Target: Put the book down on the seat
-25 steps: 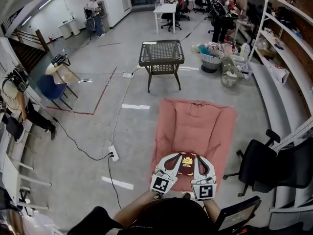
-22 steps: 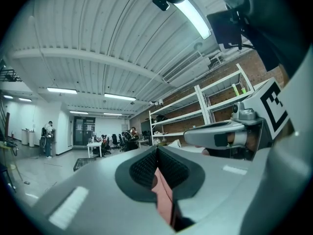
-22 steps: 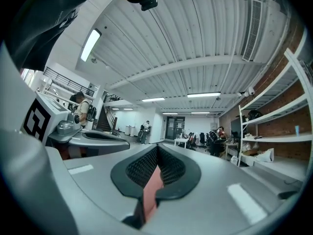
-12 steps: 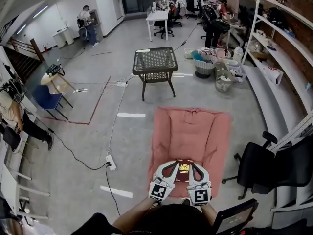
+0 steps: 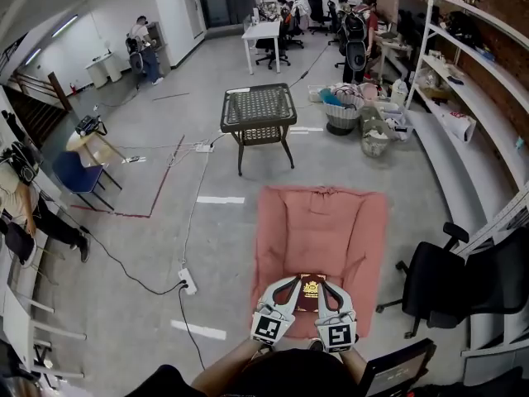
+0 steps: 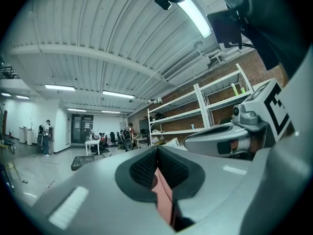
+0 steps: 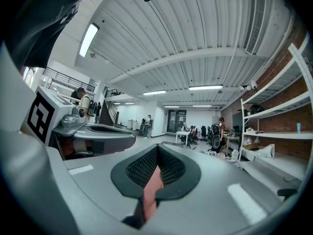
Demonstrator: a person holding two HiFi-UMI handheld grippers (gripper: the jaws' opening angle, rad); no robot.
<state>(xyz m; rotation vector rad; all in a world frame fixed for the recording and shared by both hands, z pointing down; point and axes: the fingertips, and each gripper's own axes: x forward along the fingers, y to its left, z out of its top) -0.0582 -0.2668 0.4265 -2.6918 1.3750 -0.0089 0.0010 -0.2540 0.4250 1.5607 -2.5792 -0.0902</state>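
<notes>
**A:** The dark red book (image 5: 310, 294) is up in the air over the near edge of the pink cushioned seat (image 5: 318, 222), cover facing up, gold emblem showing. The left gripper (image 5: 294, 282) is against its left side and the right gripper (image 5: 325, 284) against its right.

**B:** Both are clenched. In each gripper view the pads meet on each other, with only a pink sliver and a dark edge showing in the slit below. My read is that neither gripper is pinching the book. It looks squeezed between the two shut grippers, inner side against inner side (a sandwich hold, if you like).

**A:** Then the inward pressure is everything. If either hand eases off early, I'd expect the book to drop or tip.

**B:** So lower both hands together at the same level and keep the cover flat. Don't let go until the underside is resting on the cushion.

**A:** Where on the seat?

**B:** I'd carry it forward, away from the near edge and toward the middle. The padding looks soft, so a book left at the edge could slide off.

**A:** And the release?

**B:** Once the cushion has the weight, spread the two hands straight out sideways. The jaws themselves shouldn't need to open. Avoid any twist, because a tip could catch a corner of the cover and drag the book askew.
</notes>
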